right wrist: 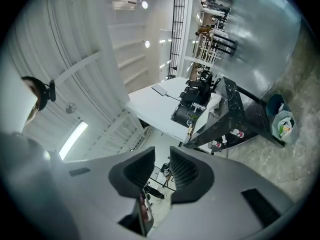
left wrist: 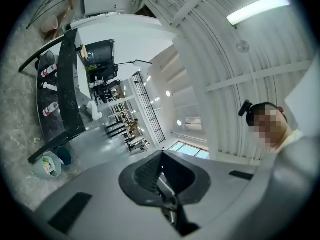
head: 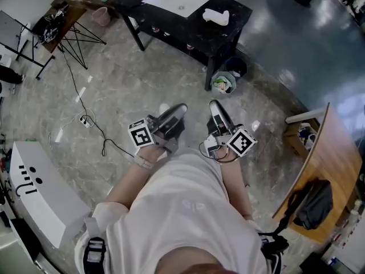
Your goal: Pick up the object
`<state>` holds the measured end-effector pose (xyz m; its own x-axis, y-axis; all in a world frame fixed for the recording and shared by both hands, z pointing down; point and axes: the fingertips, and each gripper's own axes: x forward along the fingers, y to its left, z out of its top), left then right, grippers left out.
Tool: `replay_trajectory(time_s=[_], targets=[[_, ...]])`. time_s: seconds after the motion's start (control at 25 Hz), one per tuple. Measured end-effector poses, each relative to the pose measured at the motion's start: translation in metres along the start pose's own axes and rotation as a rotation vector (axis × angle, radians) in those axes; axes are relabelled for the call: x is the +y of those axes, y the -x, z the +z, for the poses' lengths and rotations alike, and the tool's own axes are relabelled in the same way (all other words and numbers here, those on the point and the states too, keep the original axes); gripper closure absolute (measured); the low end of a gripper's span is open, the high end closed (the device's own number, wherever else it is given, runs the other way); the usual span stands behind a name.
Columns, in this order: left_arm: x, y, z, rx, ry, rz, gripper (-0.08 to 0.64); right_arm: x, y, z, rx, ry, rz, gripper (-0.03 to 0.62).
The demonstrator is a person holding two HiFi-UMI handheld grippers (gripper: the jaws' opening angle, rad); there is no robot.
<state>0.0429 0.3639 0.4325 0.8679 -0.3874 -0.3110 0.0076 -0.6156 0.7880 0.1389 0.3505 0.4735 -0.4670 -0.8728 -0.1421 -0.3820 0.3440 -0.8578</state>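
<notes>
Holding both grippers low by the torso, well apart from the table (head: 194, 30): left gripper (head: 178, 112) jaws pressed together, right gripper (head: 217, 107) jaws all but touching, both empty. I take the white object (head: 215, 16) on the table's right end as the target. Closed, tucked jaws suit the walk over, I judge.

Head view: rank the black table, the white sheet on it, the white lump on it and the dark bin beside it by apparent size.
Largest: black table.
Then white sheet.
Last, dark bin and white lump look about alike; unranked.
</notes>
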Motion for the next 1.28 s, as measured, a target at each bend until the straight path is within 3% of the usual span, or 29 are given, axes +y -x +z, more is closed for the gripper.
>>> replay_trajectory(time_s=[0.44, 0.96, 1.28], targets=[[0.085, -0.024, 0.074, -0.017, 0.113, -0.038, 0.554, -0.039, -0.084, 0.011, 0.016, 0.046, -0.105, 0.499], [0.213, -0.024, 0.267, -0.019, 0.153, -0.027, 0.554, -0.072, -0.297, 0.016, 0.005, 0.05, -0.165, 0.499], [0.294, -0.019, 0.36, -0.045, 0.272, -0.03, 0.554, -0.089, -0.399, 0.01, 0.0, 0.06, -0.216, 0.499]])
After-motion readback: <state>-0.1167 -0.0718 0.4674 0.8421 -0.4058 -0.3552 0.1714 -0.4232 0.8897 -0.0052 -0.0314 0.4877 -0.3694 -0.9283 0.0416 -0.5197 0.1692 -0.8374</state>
